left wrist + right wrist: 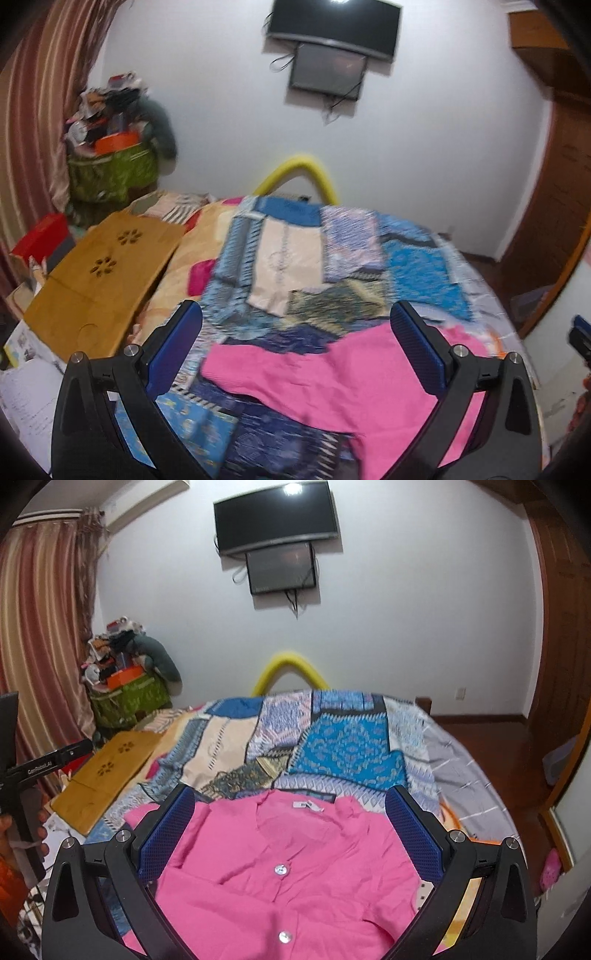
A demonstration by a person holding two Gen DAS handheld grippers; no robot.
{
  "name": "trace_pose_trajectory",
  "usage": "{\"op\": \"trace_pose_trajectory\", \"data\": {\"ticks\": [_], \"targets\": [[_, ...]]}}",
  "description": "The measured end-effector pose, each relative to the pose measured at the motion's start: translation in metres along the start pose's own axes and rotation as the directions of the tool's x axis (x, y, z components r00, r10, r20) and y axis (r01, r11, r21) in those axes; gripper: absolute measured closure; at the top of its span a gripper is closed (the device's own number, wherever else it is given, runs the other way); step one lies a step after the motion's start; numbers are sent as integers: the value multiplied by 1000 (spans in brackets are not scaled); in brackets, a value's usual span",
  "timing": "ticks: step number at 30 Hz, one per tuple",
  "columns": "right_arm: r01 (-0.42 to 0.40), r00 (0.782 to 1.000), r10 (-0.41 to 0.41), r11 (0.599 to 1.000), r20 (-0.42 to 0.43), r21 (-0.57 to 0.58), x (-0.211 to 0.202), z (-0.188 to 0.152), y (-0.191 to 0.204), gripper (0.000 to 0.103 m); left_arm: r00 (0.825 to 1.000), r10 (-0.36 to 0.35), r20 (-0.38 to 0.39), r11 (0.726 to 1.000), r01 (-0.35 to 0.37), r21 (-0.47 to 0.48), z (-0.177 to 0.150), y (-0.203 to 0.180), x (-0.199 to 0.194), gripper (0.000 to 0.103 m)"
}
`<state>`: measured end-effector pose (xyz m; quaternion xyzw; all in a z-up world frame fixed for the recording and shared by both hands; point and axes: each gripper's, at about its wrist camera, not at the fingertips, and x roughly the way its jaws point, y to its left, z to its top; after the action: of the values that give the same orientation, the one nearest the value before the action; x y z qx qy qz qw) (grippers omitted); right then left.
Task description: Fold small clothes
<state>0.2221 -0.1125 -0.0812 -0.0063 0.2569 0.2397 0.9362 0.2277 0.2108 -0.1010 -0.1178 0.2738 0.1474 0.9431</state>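
Lying front-up on the bed's blue patchwork quilt point(343, 738), the bright pink button-front cotton shirt point(295, 878) looks light, limp and easily rucked. It will offer no stiffness to push against and will drape from whatever point is pinched. The two pearly buttons point(281, 870) down the placket and the white neck label point(306, 805) mark its centre line, with the collar pointing away from the camera toward the wall. A sensible hold would be a single layer at a shoulder seam or the hem corner (a thick pinch of bunched cloth would drag the rest askew), and the weave looks matt enough not to slip from ribbed pads.

The right gripper point(290, 827) hangs above the shirt's chest with its blue-padded fingers point(166, 834) spread wide, framing the collar and holding nothing. Whether the tips touch the fabric cannot be told.

The left gripper point(295, 332) is likewise spread and empty, set further left, so that in its blurred view the shirt's left part, perhaps a sleeve, runs from between its fingers under the right-hand one. A tan wooden lap tray point(103, 280) lies well apart at the bed's left edge.
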Motion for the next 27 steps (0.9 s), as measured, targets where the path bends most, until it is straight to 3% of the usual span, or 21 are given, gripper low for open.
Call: {"op": "trace_pose_trajectory", "data": {"ticks": [5,9,13,19,24,27], "targets": [[48,994,-49,999,-101,-5,38,-6,-8,1,988,94,-122,996,-94,4,-12,30,62,0],[61,982,-62,998,-179,-12,66,-19,-13,1,959,107,-264,993,-115,-15,-33,57,107,0],[72,968,-78,997,-240,-34,92,-32,-17,1,927,131,-352,989,-149,-25,-59,76,138,0],[56,954,-70,997,-293,-54,116,-43,-20,2,893,74,-444,985,-135,-105,-82,95,159,2],[31,946,-46,998,-321,-51,125,-50,-16,2,852,-31,-522,981,-74,-179,-93,97,169,27],[22,945,-40,998,-325,-60,126,-51,-12,2,836,-105,-538,969,-35,-244,-99,95,171,30]]}}
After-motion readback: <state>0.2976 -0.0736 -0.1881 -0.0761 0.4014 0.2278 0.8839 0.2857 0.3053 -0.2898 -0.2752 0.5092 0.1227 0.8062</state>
